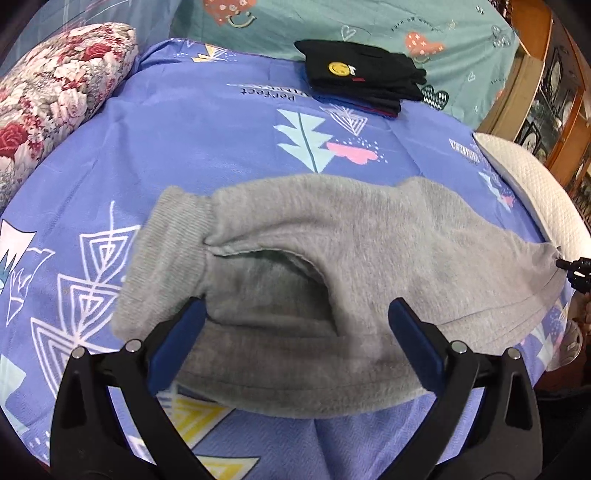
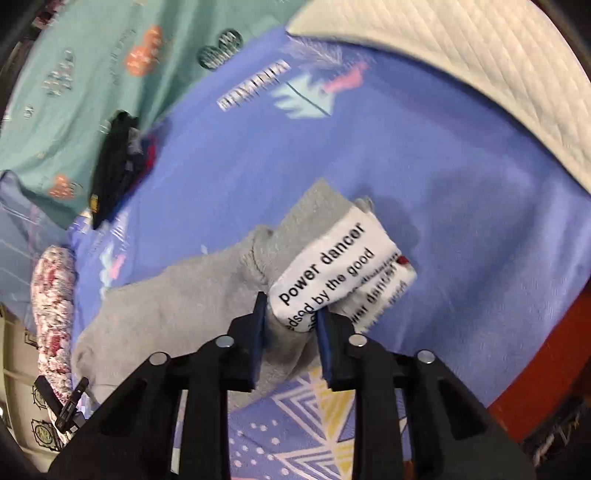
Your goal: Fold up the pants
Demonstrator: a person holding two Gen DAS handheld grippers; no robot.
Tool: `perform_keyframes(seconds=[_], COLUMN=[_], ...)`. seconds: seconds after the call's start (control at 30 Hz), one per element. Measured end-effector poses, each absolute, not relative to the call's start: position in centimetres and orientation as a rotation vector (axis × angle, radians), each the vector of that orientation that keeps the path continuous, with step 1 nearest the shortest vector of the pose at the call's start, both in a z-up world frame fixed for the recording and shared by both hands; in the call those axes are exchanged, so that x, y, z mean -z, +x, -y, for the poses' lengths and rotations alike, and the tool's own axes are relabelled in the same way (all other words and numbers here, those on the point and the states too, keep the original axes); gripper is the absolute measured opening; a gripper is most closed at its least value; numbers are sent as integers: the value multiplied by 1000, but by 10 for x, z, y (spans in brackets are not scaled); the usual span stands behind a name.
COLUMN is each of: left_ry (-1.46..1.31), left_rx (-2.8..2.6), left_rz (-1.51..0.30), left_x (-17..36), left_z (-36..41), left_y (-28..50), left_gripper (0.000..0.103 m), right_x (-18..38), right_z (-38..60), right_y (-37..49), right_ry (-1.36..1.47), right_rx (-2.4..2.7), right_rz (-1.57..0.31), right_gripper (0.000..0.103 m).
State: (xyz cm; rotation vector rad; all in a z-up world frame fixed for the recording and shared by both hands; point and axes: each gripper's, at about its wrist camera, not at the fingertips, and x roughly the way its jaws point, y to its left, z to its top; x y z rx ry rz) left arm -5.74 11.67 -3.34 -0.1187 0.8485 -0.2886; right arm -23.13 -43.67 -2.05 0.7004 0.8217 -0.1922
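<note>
Grey sweatpants point(image 1: 332, 258) lie folded across a blue patterned bedsheet point(image 1: 207, 125). A ribbed cuff points left in the left wrist view. My left gripper point(image 1: 295, 325) is open, its blue pads on either side of the pants' near edge. My right gripper point(image 2: 290, 321) is shut on the pants' point(image 2: 177, 295) waist end, next to a white band printed "power dancer" point(image 2: 332, 266). The right gripper's tip shows at the pants' right end in the left wrist view point(image 1: 574, 271).
A stack of folded black clothes point(image 1: 365, 77) lies at the far side of the sheet. A floral pillow point(image 1: 55, 96) is at the left, a white quilted pillow point(image 1: 535, 199) at the right, a teal sheet point(image 1: 406, 26) behind.
</note>
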Motion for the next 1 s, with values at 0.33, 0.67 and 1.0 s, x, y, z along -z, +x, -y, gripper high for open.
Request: perform_keyframes(seconds=[0.33,0.67,1.0], left_ry=[-113,-77,-50], left_rx=[211,200,198], left_rz=[-856,-868,-858], left_x=[39,38,41], left_z=[-131,-121,-114], left_y=[-46,-51,-53], left_gripper=[78,80,88], right_x=[0,40,11], right_z=[426,442,441], right_y=[-233,-244,-224], right_ry=[681,823,654], right_rx=[84,199,309], right_rz=[-673,-861,-1061], right_gripper=[24,56,70])
